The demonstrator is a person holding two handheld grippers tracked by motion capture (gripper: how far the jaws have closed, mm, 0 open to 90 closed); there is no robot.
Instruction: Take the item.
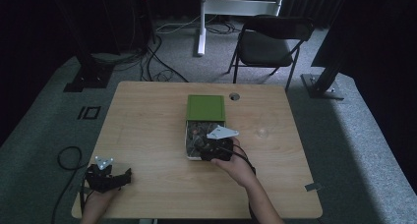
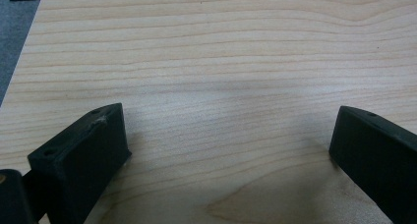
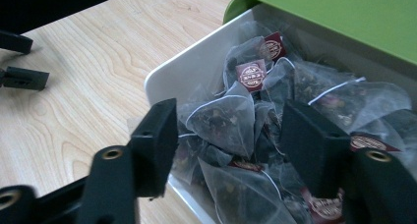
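My right claw dips into the box of tea bags while my left claw rests.

On the left, my left gripper [image 1: 109,177] sits at the near left corner of the wooden table [image 1: 147,135], and its two black jaws stand wide apart with only bare wood between them. In the middle of the table is the white box [image 1: 187,144] with its green lid [image 1: 205,107] slid back. It is full of see-through pyramid tea bags [image 3: 223,118] with little red tags. My right gripper [image 3: 228,135] reaches into the near end of the box. Its jaws are partly open, one on each side of a tea bag, not yet pressing it as far as I can tell.
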